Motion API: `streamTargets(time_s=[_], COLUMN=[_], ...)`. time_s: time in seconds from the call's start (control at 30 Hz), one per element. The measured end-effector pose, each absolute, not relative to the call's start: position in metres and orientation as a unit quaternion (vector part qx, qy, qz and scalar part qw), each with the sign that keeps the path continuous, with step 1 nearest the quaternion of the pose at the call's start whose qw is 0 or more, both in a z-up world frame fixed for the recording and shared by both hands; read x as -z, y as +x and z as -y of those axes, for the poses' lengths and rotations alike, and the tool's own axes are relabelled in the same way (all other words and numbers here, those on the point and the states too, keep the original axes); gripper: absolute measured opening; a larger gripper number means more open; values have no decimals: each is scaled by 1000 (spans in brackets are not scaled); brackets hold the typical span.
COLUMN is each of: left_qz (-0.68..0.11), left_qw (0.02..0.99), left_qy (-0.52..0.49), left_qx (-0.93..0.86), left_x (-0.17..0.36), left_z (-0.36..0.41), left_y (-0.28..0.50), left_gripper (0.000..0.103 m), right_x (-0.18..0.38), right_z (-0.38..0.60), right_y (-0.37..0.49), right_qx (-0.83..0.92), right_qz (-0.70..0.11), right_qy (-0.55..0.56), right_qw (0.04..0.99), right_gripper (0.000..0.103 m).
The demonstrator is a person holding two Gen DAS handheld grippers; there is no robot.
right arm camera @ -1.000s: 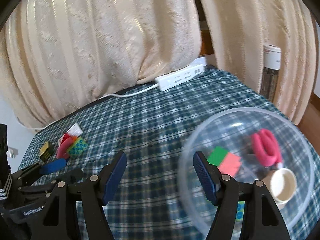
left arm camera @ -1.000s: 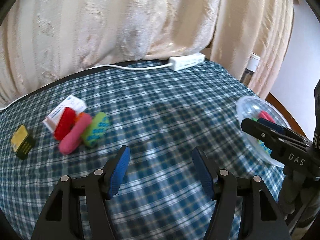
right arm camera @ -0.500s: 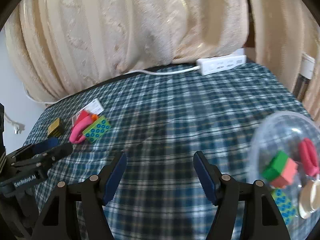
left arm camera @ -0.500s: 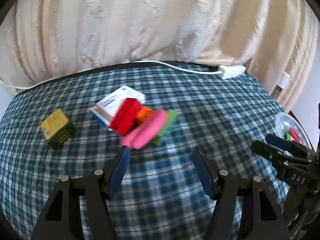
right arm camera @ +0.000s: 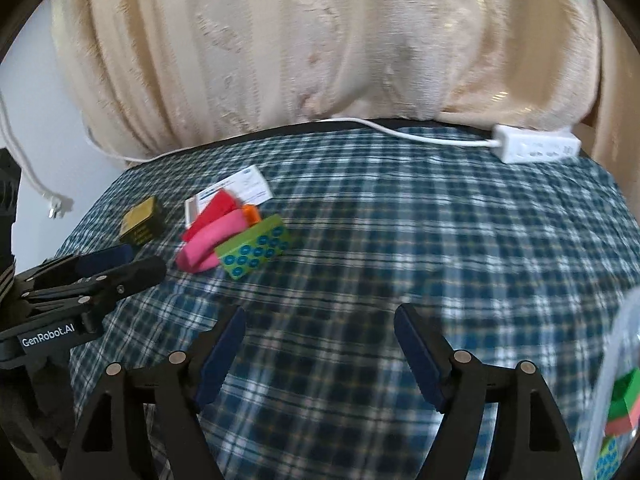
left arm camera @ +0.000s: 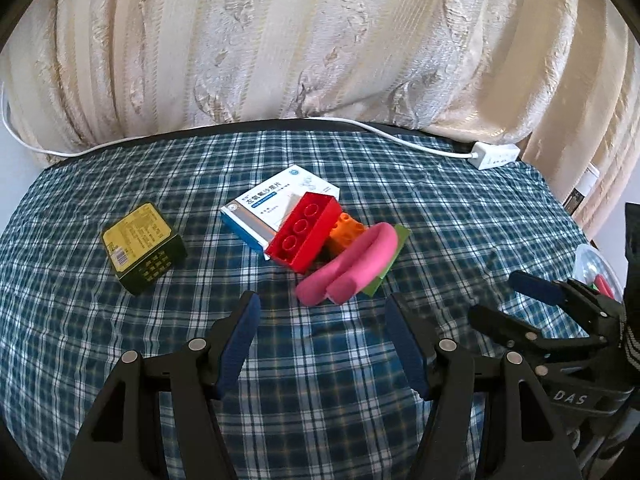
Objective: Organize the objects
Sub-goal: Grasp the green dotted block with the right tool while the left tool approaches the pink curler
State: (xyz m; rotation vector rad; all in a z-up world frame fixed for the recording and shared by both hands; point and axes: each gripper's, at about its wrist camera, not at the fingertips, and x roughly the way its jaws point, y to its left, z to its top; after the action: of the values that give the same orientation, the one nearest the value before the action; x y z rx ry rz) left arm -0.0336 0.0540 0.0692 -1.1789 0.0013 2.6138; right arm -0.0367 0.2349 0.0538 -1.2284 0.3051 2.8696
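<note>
Tilting down over plaid cloth [left arm camera: 320, 360]: left gripper [left arm camera: 322, 312] fingers apart, empty; right gripper [right arm camera: 318, 322] fingers opening, empty.

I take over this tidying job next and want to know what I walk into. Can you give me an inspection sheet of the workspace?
Surface: blue plaid tablecloth, rumpled.
Job's things: red brick, orange brick, pink foam loop, green dotted block and medicine box piled together; yellow-topped dark box apart; clear bowl already holding blocks.
Clutter: nothing seen.
Grippers: left claw open and empty, before the pile; right claw empty, jaws opening.
Cables: white cord along the far edge to a power strip; loose plug hanging.
Surroundings: cream curtains.
</note>
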Motion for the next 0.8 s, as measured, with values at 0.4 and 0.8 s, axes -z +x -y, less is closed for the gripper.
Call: streamTargets(time_s=[0.4,0.8], left_qz=[9,30], left_qw=[122,111], left_qy=[-409,-413], left_qx=[-904,-904], left_x=[-65,-61], left_z=[-42,-25], left_y=[-40,-47], left_gripper=[66,66], right_x=[-46,-35], right_z=[-211,-193], right_y=[-78,-111], right_qx=[-913,-901], right_qz=[-55,-25], right_qy=[-402,-426], right_qw=[-50,-82], right_gripper=[80,80])
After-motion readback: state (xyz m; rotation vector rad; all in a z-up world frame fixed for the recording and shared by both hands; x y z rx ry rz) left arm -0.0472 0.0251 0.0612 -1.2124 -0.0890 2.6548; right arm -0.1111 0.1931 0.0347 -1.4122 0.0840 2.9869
